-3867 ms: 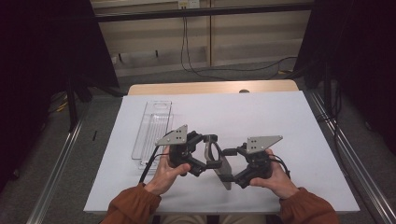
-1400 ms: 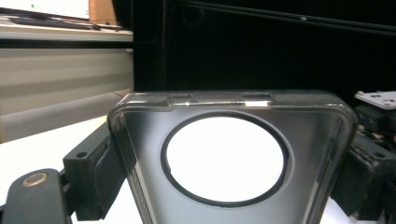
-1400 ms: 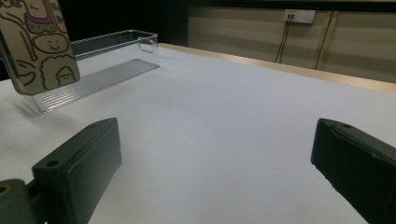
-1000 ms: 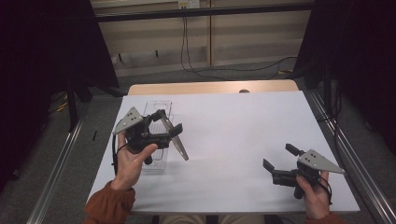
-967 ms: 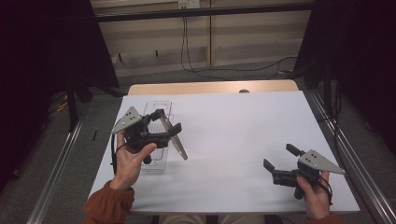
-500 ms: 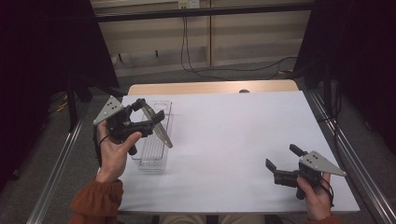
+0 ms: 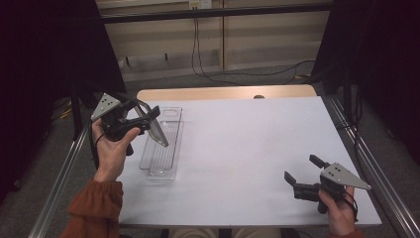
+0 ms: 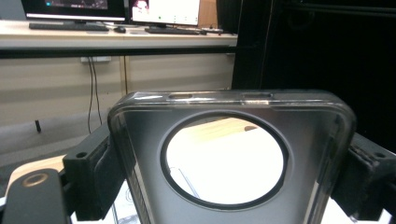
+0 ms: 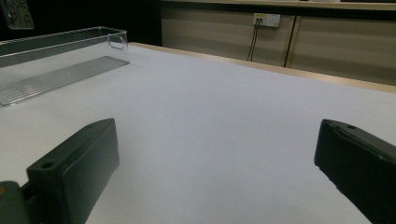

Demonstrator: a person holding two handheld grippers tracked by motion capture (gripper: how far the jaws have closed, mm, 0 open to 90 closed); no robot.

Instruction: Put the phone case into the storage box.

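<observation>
A smoky translucent phone case [image 7: 158,132] with a large round cutout is held tilted in the air above a clear plastic tray [image 7: 163,172] at the table's left. My left gripper [image 7: 146,119] is shut on it, and in the left gripper view the case [image 8: 140,154] spans both black jaws, pinched by its side edges. My right gripper [image 7: 302,169] rests low near the table's front right corner, open, with nothing between its jaws; in the right gripper view [image 9: 215,163] bare white tabletop lies between them.
The long clear tray [image 9: 60,70] has a ribbed floor and a handle cutout at its far end. The white table [image 7: 247,144] has metal rails along both sides and a wooden strip at the back. Cables hang down the far wall.
The hands, together at the table's centre 3.9 s ago, have parted. Over the last second my left gripper carried the case left and farther back over the tray. The right gripper barely moved.
</observation>
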